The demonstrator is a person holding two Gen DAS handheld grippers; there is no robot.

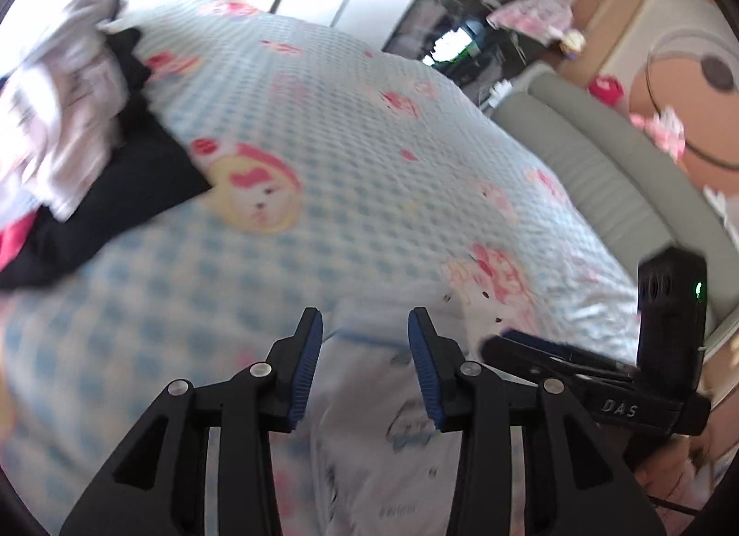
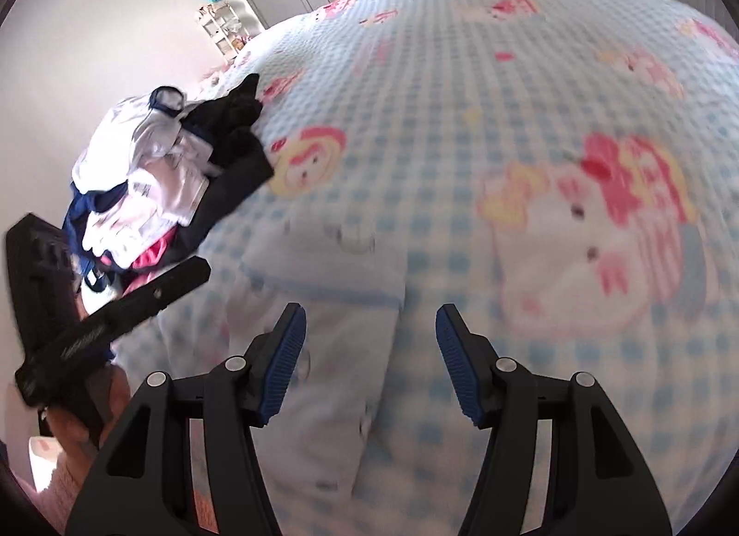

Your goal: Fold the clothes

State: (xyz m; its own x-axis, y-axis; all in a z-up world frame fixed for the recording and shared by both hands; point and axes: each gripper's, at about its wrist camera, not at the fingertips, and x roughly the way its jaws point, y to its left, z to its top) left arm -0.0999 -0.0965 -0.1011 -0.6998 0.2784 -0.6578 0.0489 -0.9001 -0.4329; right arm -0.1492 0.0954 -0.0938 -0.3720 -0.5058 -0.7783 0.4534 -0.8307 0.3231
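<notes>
Lengthwise, the pale garment [image 2: 323, 351] runs away beneath both empty, open hand-held grippers [image 1: 365, 360] [image 2: 369, 360].

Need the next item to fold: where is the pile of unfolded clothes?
The pile of unfolded clothes lies at the bed's left edge in the right wrist view, on the checked bedspread, beyond the left hand-held gripper.

Both grippers, left [image 1: 365, 319] and right [image 2: 369, 314], are black plastic with ribbed blue pads, silver screws at the pivots, "DAS" lettering on the side.
</notes>
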